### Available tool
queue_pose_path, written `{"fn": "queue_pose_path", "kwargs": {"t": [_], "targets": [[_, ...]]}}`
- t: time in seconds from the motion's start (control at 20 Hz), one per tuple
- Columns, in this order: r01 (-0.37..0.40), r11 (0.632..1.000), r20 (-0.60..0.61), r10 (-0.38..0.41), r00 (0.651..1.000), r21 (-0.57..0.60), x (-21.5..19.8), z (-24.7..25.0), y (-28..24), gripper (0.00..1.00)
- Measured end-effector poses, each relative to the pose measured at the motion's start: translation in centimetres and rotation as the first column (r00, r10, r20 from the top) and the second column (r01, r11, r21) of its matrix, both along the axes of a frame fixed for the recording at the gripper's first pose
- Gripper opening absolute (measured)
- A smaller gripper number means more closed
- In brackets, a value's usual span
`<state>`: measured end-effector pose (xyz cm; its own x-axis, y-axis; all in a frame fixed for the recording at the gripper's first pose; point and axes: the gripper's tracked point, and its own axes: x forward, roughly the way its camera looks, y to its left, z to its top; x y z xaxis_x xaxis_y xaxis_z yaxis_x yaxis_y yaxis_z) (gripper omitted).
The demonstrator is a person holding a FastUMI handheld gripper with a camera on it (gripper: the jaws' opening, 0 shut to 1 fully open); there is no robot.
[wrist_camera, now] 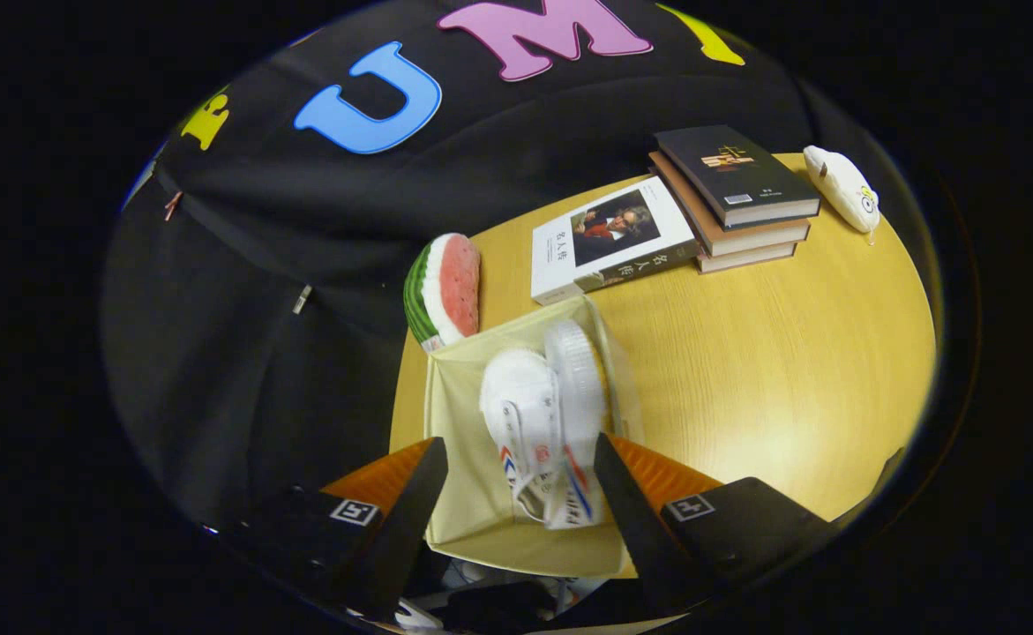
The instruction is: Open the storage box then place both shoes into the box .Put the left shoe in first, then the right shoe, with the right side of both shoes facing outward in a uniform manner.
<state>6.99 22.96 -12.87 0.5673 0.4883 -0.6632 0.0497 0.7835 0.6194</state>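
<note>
An open cream fabric storage box (459, 423) stands on the round wooden table (789, 353), right below my gripper (520, 481). Two white canvas shoes (547, 414) with red and blue side marks sit together inside it, pressed against its right wall, toes pointing away from me. The shoe on the right shows its ribbed sole. My fingers are spread wide above the box, one over its left side and one by its right wall. The shoes' heels lie between the fingers, and neither finger touches them.
A plush watermelon slice (444, 289) leans against the box's far left corner. Beyond the box lie a white book (609, 240) and a stack of dark books (732, 198), with a small white plush toy (842, 187) at the table's far edge.
</note>
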Motion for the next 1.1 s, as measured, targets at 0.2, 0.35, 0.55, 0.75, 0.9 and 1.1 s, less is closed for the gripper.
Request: {"fn": "queue_pose_path", "kwargs": {"t": [0.2,0.35,0.55,0.75,0.9,1.1], "targets": [[0.025,0.997,0.083,-0.02,0.996,-0.069,0.1,1.2,-3.2,0.99],[0.053,0.99,0.181,-0.029,0.983,-0.128,-0.2,3.2,-6.2,0.99],[0.125,0.976,0.295,-0.067,0.953,-0.181,-0.4,6.1,-10.7,0.99],[0.18,0.945,0.418,-0.052,0.907,-0.274,-0.6,9.2,-15.7,0.99],[0.219,0.913,0.531,-0.003,0.847,-0.344,-0.5,12.0,-19.0,0.99],[0.273,0.885,0.655,0.046,0.754,-0.376,-1.0,15.2,-22.8,0.99]]}}
